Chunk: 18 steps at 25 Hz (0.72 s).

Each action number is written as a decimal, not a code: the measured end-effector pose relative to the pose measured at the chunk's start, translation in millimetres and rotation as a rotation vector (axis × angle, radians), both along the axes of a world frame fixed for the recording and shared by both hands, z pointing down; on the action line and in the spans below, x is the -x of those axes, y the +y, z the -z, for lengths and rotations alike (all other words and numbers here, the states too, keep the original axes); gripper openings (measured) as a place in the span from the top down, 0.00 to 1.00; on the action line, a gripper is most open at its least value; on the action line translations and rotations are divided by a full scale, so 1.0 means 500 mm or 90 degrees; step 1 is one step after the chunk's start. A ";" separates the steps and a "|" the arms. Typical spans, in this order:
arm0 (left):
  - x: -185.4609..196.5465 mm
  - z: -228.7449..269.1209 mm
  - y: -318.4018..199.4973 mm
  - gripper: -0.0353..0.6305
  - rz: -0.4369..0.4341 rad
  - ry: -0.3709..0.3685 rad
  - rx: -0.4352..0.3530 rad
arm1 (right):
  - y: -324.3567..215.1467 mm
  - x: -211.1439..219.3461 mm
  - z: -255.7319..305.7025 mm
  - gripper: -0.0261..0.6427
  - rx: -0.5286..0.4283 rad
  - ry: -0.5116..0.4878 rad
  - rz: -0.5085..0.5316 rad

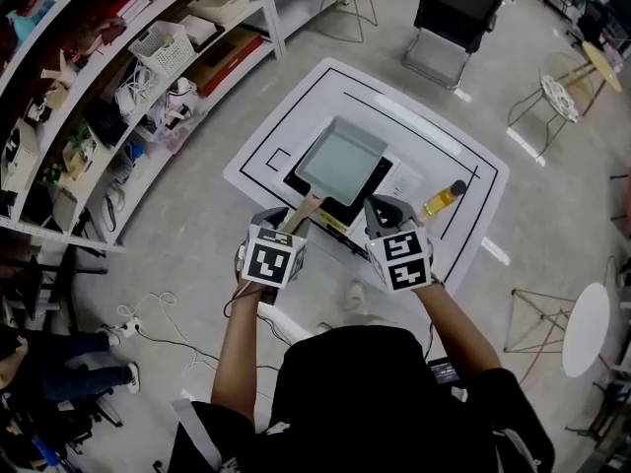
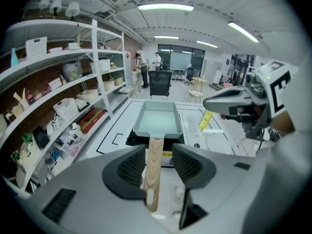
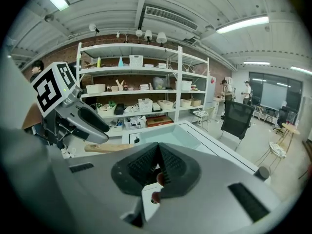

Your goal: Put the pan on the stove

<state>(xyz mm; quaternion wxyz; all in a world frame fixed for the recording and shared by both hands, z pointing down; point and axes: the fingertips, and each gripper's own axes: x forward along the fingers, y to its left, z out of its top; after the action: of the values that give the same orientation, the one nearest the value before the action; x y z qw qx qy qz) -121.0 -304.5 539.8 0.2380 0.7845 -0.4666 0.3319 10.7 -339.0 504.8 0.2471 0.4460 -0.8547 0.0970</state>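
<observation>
Pan handle (image 2: pixel 154 179) between jaws of open L gripper (image 2: pixel 159 156); R gripper (image 3: pixel 157 167) alongside, closed, both tilted down.

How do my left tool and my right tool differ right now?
The left tool has its jaws wide apart, while the right tool has its jaws closed together. The wooden handle shows in the left tool's gap without being pinched, and nothing sits between the right tool's jaws. Both tools face the pan.
</observation>
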 end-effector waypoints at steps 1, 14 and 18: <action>0.006 0.016 0.008 0.68 0.015 0.017 -0.015 | 0.009 0.008 0.009 0.96 -0.005 0.000 0.003; 0.079 0.128 0.177 0.93 0.110 0.097 -0.141 | 0.157 0.075 0.112 0.96 -0.077 -0.003 0.022; 0.095 0.154 0.242 0.93 0.110 0.109 -0.190 | 0.207 0.093 0.140 0.96 -0.096 -0.020 0.023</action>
<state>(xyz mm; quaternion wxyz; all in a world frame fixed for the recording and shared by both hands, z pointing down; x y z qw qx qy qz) -168.4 -183.6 463.0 0.1852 0.7933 -0.5547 0.1693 -35.7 -235.6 434.6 0.2013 0.4463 -0.8712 0.0350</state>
